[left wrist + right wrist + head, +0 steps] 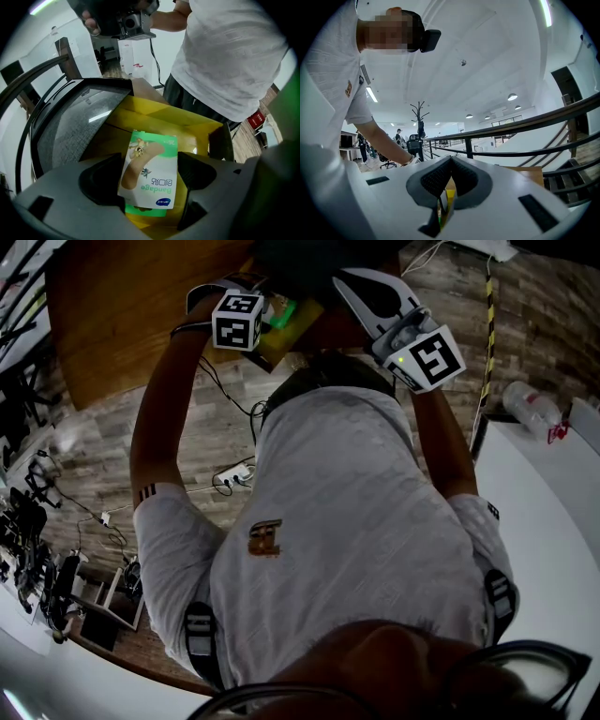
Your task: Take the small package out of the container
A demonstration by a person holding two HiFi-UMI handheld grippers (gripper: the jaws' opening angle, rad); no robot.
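Note:
A small green-and-white bandage package (149, 171) sits between the jaws of my left gripper (151, 161), which is shut on its two sides. It hangs just above the open yellow container (154, 117). In the head view the left gripper (270, 309) and the package (283, 313) are at the top, over the container (292, 332). My right gripper (450, 161) is shut on a thin yellow edge (449, 199), apparently the container's wall. It points up and left in the head view (345, 282).
A brown wooden table (122, 315) lies under the container. A dark curved frame with a grey panel (70, 126) stands beside it. Cables and a power strip (234, 474) lie on the plank floor. A white table (544, 521) and a plastic bottle (530, 404) are at the right.

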